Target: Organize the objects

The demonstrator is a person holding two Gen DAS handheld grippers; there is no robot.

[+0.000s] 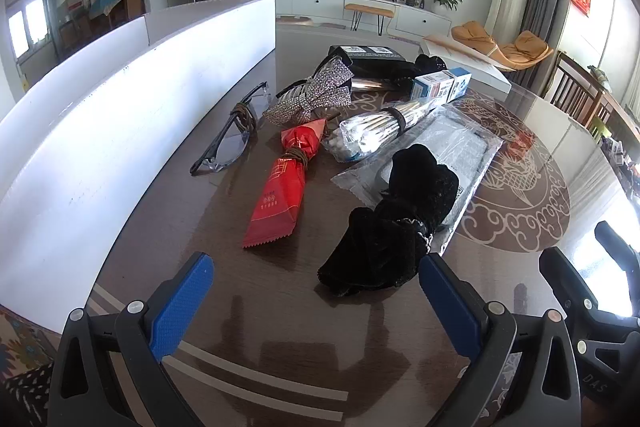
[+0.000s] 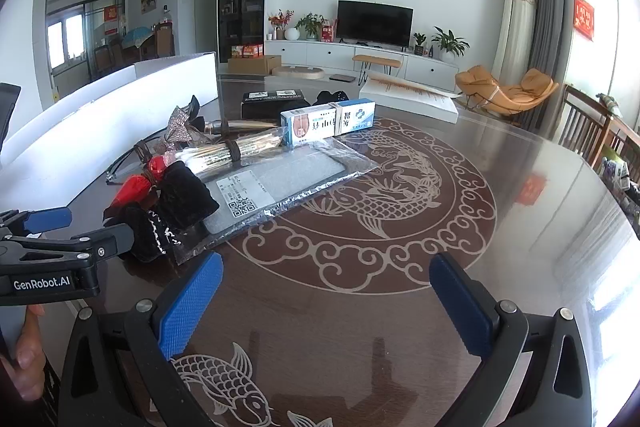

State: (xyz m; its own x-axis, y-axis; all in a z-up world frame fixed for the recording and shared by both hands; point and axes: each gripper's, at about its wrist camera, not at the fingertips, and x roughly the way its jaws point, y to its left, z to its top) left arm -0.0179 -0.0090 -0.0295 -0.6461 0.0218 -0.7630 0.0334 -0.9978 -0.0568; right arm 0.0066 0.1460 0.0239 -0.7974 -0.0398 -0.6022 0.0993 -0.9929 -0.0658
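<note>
A heap of small items lies on the dark glass-topped table [image 1: 280, 307]. In the left wrist view a black velvet pouch [image 1: 392, 223] sits just beyond my left gripper [image 1: 316, 291], which is open with nothing between its blue pads. Behind the pouch lie a red packet [image 1: 280, 195], a clear plastic sleeve [image 1: 440, 155], a bundle of cotton swabs [image 1: 372, 131], a rhinestone bow [image 1: 316, 95], glasses [image 1: 232, 143] and a blue-white box [image 1: 440, 85]. My right gripper [image 2: 326, 303] is open above the carp pattern [image 2: 372, 187], right of the pouch [image 2: 168, 211]. The left gripper [image 2: 52, 231] shows at that view's left edge.
A long white box wall [image 1: 120, 115] runs along the table's left side. A black box [image 1: 368, 53] and a white flat box [image 2: 408, 97] lie at the far end. Chairs [image 2: 592, 135] stand at the right. A hand [image 2: 28, 355] shows at lower left.
</note>
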